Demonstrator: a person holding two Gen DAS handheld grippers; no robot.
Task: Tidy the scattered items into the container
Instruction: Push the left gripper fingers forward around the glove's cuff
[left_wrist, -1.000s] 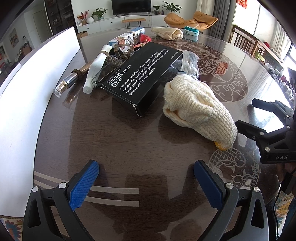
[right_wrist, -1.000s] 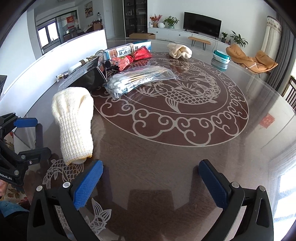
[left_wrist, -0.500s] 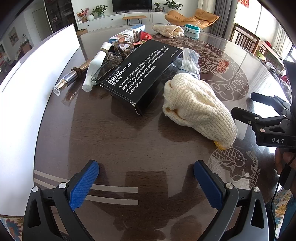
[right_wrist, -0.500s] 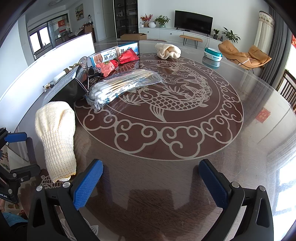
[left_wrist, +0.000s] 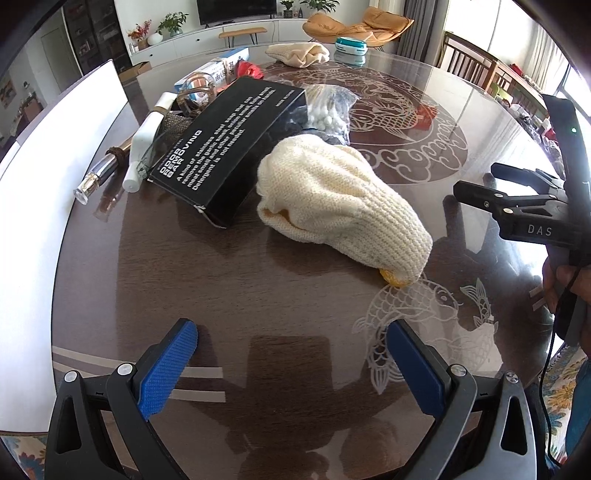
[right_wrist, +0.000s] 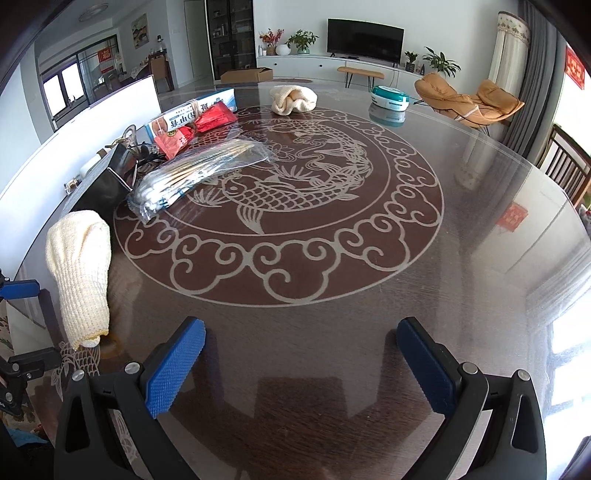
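Cream knit glove (left_wrist: 343, 199) lies on the glossy tabletop (left_wrist: 280, 302), just beside the black box (left_wrist: 229, 140) and near the swab bag (right_wrist: 199, 170). Left gripper (left_wrist: 291, 365) and right gripper (right_wrist: 301, 365) both stand spread, empty. Risk: soft knit may slide or snag. No receiving container is identifiable; contents cannot be told.

From my feed, the table (right_wrist: 461, 280) is glossy dark wood under a reflective sheet. At frame left, the glove (left_wrist: 343, 206) is cream ribbed knit; the box (left_wrist: 225, 144) is matt black card; the swab bag (right_wrist: 199, 173) is crinkled clear plastic. My gripper pads (right_wrist: 173, 369) are blue, pimpled rubber.
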